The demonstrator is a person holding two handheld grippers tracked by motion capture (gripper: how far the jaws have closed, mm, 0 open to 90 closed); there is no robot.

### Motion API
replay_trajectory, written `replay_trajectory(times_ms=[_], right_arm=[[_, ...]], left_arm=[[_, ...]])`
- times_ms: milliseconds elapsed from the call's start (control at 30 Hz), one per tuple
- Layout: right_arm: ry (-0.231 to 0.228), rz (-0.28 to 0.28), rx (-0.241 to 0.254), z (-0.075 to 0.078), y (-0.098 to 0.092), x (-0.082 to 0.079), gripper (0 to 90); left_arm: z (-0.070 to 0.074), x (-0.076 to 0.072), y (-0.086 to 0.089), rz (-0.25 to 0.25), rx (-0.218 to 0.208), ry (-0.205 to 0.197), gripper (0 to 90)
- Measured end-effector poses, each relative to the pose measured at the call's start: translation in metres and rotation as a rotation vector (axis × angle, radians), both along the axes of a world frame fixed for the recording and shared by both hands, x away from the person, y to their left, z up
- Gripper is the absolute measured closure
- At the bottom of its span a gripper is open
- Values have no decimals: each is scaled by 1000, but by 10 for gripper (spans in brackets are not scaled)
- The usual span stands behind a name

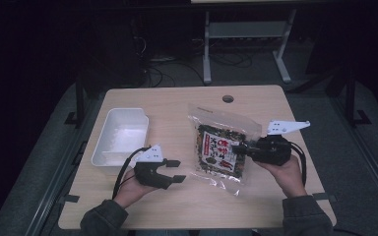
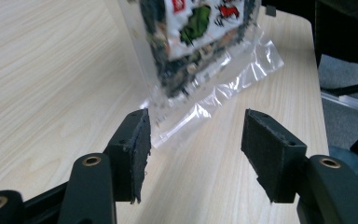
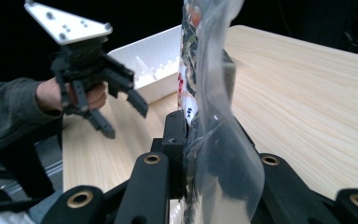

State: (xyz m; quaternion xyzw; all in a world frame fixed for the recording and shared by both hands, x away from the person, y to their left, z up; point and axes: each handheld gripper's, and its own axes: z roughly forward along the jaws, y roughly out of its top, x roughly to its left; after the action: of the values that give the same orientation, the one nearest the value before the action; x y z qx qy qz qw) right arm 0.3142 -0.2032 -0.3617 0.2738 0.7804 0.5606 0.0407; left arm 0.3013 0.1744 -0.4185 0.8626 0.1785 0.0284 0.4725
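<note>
Right now my right gripper (image 1: 242, 149) is clamped on the snack bag (image 1: 221, 147), its pads pinching the clear plastic from both sides and holding the bag up on edge above the table (image 1: 177, 206). My left gripper (image 1: 174, 170) is let go: its jaws stand apart with nothing between them, and the bag's lower clear edge (image 2: 205, 109) hangs just ahead of the left pad (image 2: 139, 144) without touching it. So the bag lies forward and to the right of my left fingers, its long side running away from me across the table, and my right hand is the one that has it. It is a crinkly, see-through pouch with dark, loose bits and a bright printed label. Beyond my left gripper sits a white plastic tray (image 1: 123, 114), smooth, rectangular and shallow, on pale wood grain.
</note>
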Motion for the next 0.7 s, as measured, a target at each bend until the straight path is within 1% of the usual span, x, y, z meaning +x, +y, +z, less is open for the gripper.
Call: replay_trajectory(times_ms=[33, 67, 100, 133, 167, 200, 233, 267, 333, 367, 400, 433, 467, 500, 567, 600, 633, 667, 700], right_arm=[[-1, -10, 0, 0, 0, 0, 743], [-2, -18, -1, 1, 0, 0, 743], [-1, -26, -2, 1, 0, 0, 744], [-1, -26, -2, 1, 0, 0, 744], [-3, -34, -3, 2, 1, 0, 743], [-3, -50, -5, 2, 2, -1, 744], [-3, -50, -5, 2, 2, -1, 744], [-4, -68, -9, 3, 3, -1, 744], [-6, -85, -12, 5, 4, -1, 745], [-12, -95, -13, 5, 5, -1, 746], [-12, -95, -13, 5, 5, -1, 746], [-32, -129, -24, 7, 8, -3, 747], [-32, -129, -24, 7, 8, -3, 747], [-45, -154, -32, 10, 10, -3, 747], [-48, -167, -17, 12, 11, -2, 747], [-50, -173, -8, 13, 12, -1, 747], [-50, -173, -8, 13, 12, -1, 747], [-49, -180, 2, 14, 13, -1, 747], [-58, -190, 12, 16, 17, 1, 747]], left_arm=[[0, 0, 0, 0, 0, 0, 392], [0, -2, 0, 0, 22, -11, 382], [-1, -3, 1, 2, 30, -18, 373], [-1, -3, 1, 2, 30, -18, 365], [-1, -4, 1, 3, 34, -22, 365], [-2, -5, 1, 4, 38, -24, 344], [-2, -6, 2, 7, 46, -27, 344], [-3, -8, 2, 11, 52, -27, 320], [-5, -9, 3, 15, 75, -37, 281], [-6, -11, 3, 18, 90, -42, 276], [-6, -11, 3, 18, 90, -42, 273], [-7, -12, 4, 20, 95, -43, 265], [-7, -13, 4, 20, 103, -48, 265], [-7, -15, 6, 22, 107, -54, 257], [-7, -16, 6, 22, 112, -57, 249], [-8, -18, 8, 24, 124, -63, 244], [-8, -18, 8, 24, 124, -63, 239], [-8, -19, 9, 27, 127, -66, 239], [-9, -20, 10, 29, 133, -69, 229]])
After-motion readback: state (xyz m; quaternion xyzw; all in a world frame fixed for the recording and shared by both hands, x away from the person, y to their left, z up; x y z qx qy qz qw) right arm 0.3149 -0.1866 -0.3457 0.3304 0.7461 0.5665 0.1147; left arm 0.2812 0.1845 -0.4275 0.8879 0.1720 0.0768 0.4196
